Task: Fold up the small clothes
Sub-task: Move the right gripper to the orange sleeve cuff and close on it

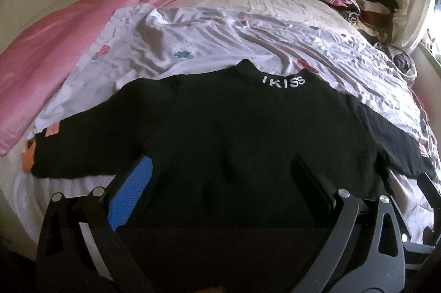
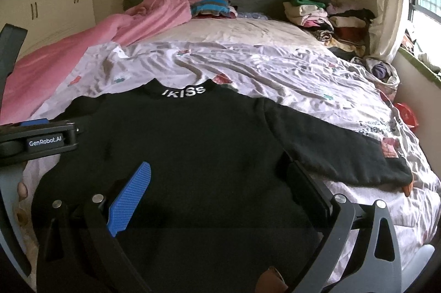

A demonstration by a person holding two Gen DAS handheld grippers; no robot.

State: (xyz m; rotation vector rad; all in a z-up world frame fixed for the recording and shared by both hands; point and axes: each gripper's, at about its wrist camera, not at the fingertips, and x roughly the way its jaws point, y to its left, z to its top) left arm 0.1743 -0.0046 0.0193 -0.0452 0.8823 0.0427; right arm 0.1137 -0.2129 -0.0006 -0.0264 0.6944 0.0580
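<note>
The black sweater [image 1: 234, 133] lies flat, collar away; both released hand-held grippers, left [image 1: 220, 191] and right [image 2: 217, 194], hover over its hem.

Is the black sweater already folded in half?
No, the black sweater lies flat on the bed sheet with both sleeves spread outward.

Between my blue-padded left tongs [image 1: 220, 191] I see a black sweater [image 1: 220, 127] with white collar lettering, beyond them a white sheet [image 1: 220, 45] with coloured prints, and far left a pink blanket [image 1: 55, 45].
</note>
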